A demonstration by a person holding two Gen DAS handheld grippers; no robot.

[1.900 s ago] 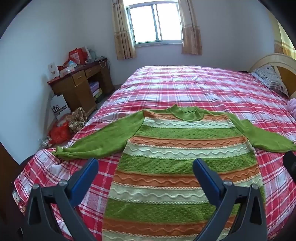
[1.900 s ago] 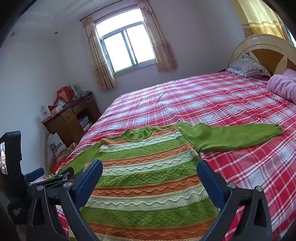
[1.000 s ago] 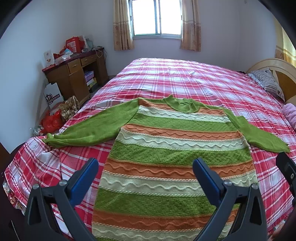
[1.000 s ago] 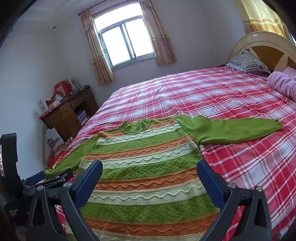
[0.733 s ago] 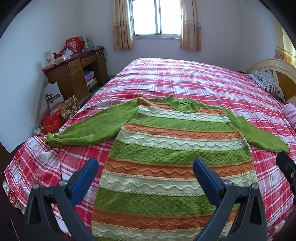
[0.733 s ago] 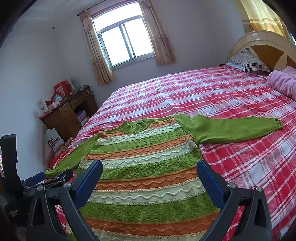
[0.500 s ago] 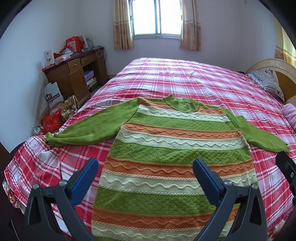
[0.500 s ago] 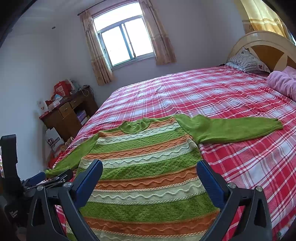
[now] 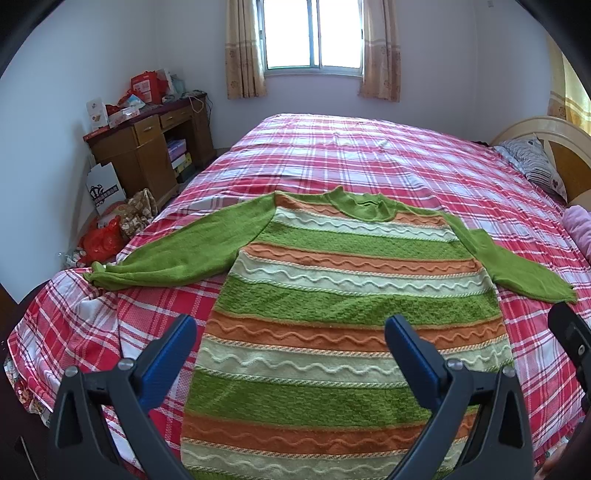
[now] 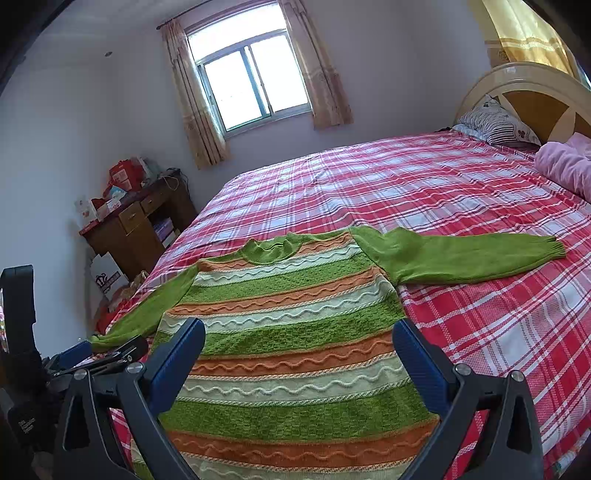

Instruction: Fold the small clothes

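Observation:
A small knitted sweater [image 9: 347, 295] with green, orange and cream stripes lies flat, face up, on the red plaid bed [image 9: 369, 155]. Both green sleeves are spread out sideways; the left sleeve [image 9: 177, 254] reaches the bed's left edge and the right sleeve [image 10: 465, 258] lies toward the headboard. My left gripper [image 9: 290, 332] is open and empty, held above the sweater's lower half. My right gripper [image 10: 299, 334] is open and empty, also above the lower half. The sweater shows in the right wrist view too [image 10: 288, 332].
A wooden desk [image 9: 147, 147] with boxes stands left of the bed, with bags [image 9: 107, 236] on the floor beside it. A striped pillow [image 10: 495, 125], a pink blanket [image 10: 565, 162] and the headboard [image 10: 524, 92] are at the right. A window [image 9: 314, 33] is behind.
Over the first second both grippers rose slightly and tilted down over the sweater. In the last half second nothing has visibly moved.

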